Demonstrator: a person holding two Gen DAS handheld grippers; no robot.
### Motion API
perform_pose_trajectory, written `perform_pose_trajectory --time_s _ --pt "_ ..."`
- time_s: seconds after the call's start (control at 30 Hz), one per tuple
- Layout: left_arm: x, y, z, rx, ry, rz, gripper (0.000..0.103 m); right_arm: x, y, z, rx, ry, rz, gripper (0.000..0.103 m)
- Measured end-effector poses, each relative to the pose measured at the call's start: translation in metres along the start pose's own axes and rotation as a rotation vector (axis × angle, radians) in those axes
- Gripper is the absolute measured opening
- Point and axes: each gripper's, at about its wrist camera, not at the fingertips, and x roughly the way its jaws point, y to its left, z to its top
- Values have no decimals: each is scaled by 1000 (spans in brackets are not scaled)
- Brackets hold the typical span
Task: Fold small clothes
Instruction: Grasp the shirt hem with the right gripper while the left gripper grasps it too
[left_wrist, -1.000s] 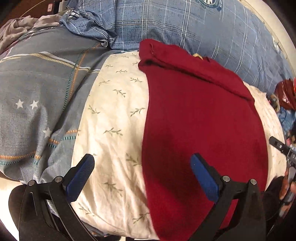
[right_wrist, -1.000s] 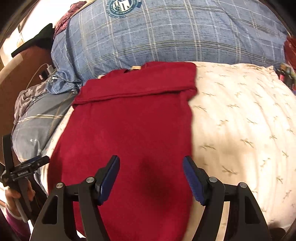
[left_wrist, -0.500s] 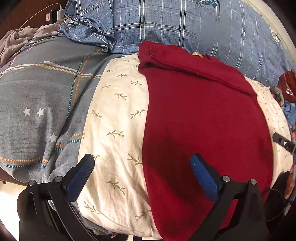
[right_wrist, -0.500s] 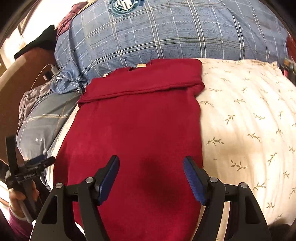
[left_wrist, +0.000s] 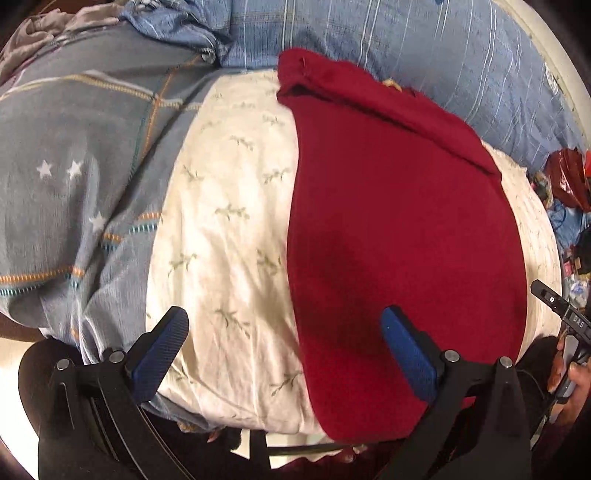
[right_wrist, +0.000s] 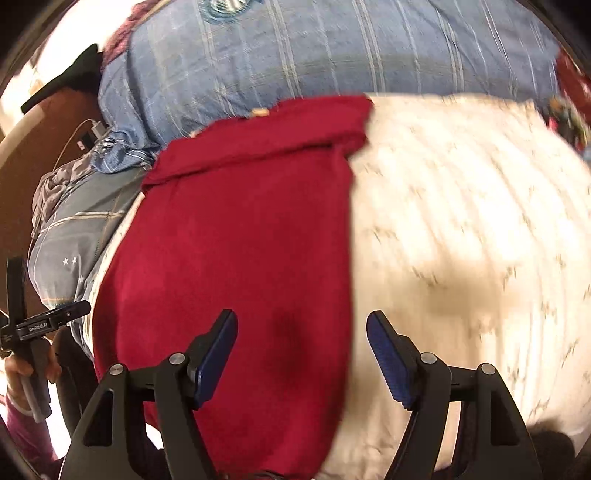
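Note:
A dark red garment (left_wrist: 399, 221) lies flat in a long strip on a cream leaf-print cover (left_wrist: 229, 229), its far end folded over near the blue pillow. It also shows in the right wrist view (right_wrist: 243, 258). My left gripper (left_wrist: 284, 339) is open and empty, above the garment's near left edge. My right gripper (right_wrist: 301, 345) is open and empty, above the garment's near right edge. The right gripper's body shows at the right of the left wrist view (left_wrist: 561, 310); the left one shows at the left of the right wrist view (right_wrist: 37, 325).
A blue plaid pillow (left_wrist: 406, 40) lies beyond the garment. A grey blanket with stars (left_wrist: 74, 166) lies to the left. Red and mixed clutter (left_wrist: 565, 181) sits at the far right. A wooden headboard with a charger (right_wrist: 88, 133) is at the left.
Both grippers have drawn back toward the near edge of the bed, jaws still open. The right wrist view is now blurred from motion. The garment has not moved.

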Motion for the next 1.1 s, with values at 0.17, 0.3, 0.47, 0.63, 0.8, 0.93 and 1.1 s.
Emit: perform_pose_trajectory --time_s 0.17,0.3,0.47,0.63,0.8,0.93,1.1 --pt "3 -9 -11 71 69 -30 103 9 -19 -22 20 82 63 75" --pt "8 -24 -19 146 122 -52 103 6 -10 -37 -57 107 130 74" --pt "14 -33 -27 185 166 -52 103 8 -3 -45 -89 162 228 54" --pt "23 -35 -31 175 168 -50 103 11 -12 -49 -62 164 290 39" --pt "23 -44 -35 206 143 -54 97 12 -20 -52 -22 173 332 39" --pt "19 -43 -34 209 103 -60 59 17 -8 -51 -35 165 388 62" --pt "10 -43 -32 188 101 -144 12 27 14 -48 -74 163 345 12"
